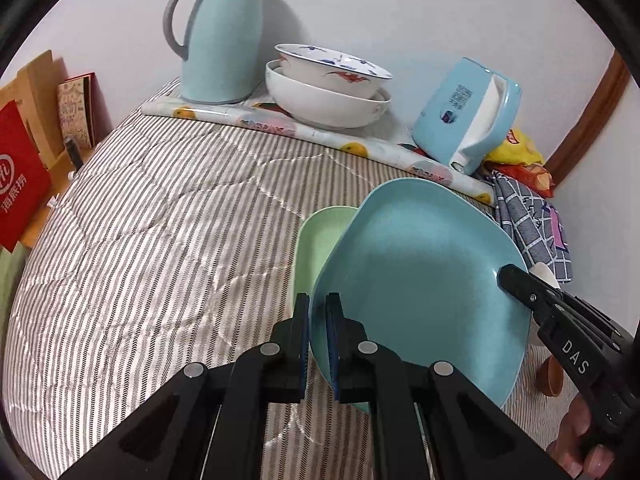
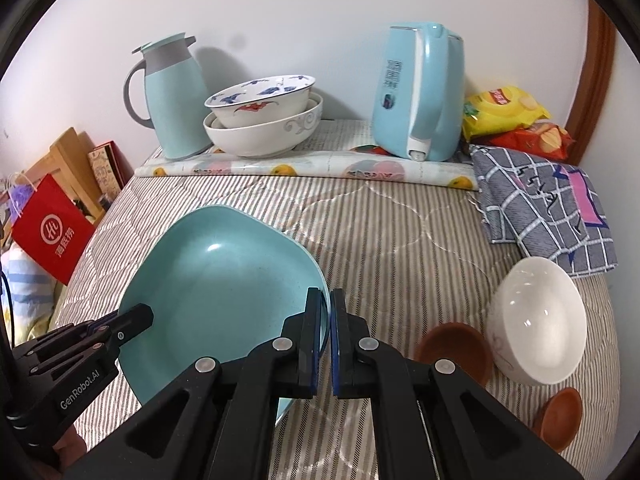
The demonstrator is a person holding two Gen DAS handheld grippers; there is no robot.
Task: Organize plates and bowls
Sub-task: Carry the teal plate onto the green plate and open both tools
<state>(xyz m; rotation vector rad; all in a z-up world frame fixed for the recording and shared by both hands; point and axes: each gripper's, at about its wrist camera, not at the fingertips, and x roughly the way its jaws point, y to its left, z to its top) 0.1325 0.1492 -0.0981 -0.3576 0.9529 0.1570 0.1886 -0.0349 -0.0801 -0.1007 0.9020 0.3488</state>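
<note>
Striped cover [image 2: 360, 240]: spans the whole work surface; everything listed rests on it or is held above it.
Kettle [image 2: 420, 92]: pale blue, upper right of the right wrist view, on the fruit-print mat [image 2: 304, 170]; inside hidden.
Thermos jug [image 2: 174, 96]: pale blue, grey collar, upper left, lid on.
Blue plate [image 2: 216, 280]: tilted, held off the cover at lower left of the right wrist view; nothing on it.
Green plate [image 1: 320, 240]: mid-frame in the left wrist view, lying behind the blue plate, mostly hidden.
Nested bowls [image 2: 264, 120]: the painted bowl sits inside the larger white one, beside the jug; contents not visible.
White bowl [image 2: 536, 320]: right edge, tipped on its side, empty.
Brown saucers [image 2: 454, 344]: two, beside and below the white bowl, empty.
Left gripper [image 1: 318, 320]: clamped on the blue plate's rim.
Right gripper [image 2: 330, 312]: clamped on the opposite rim.
</note>
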